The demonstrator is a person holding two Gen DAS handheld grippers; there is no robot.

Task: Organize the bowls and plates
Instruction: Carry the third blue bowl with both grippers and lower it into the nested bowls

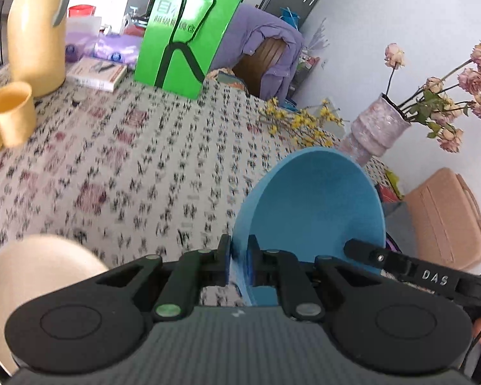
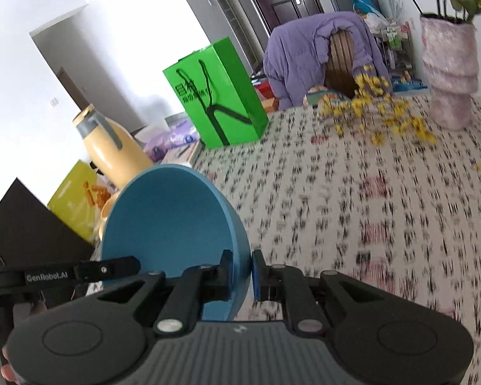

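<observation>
left gripper (image 1: pixel 239 258) nearest in left wrist view, pressed tight on blue bowl (image 1: pixel 311 205) rim, one pad inside, one outside. bowl tilted steeply, lifted off table, opening facing cam. right gripper (image 2: pixel 242 272) likewise pinching opposite rim of same bowl (image 2: pixel 173 221), wall clamped betw. pads. other gripper's finger seen reaching in at bowl's far rim in each view. cream plate or bowl (image 1: pixel 38 285) low at left of left view, partly hidden behind gripper body; can't tell which. patterned tablecloth (image 1: pixel 150 160) spread under everything, blurred. further off, toward table's left edge: yellow mug (image 1: pixel 11 112), tall cream thermos w/ grey handle (image 1: pixel 37 29), book (image 1: pixel 97 72) beside it. yellow flower sprigs (image 2: pixel 378 112) lying near far right edge, pink vase (image 2: pixel 449 73) w/ dried roses (image 1: pixel 465 80) just beside them. green paper bag (image 2: pixel 218 99) upright at far edge. beyond table, purple jacket (image 2: pixel 308 61) draped over wooden chair back.
</observation>
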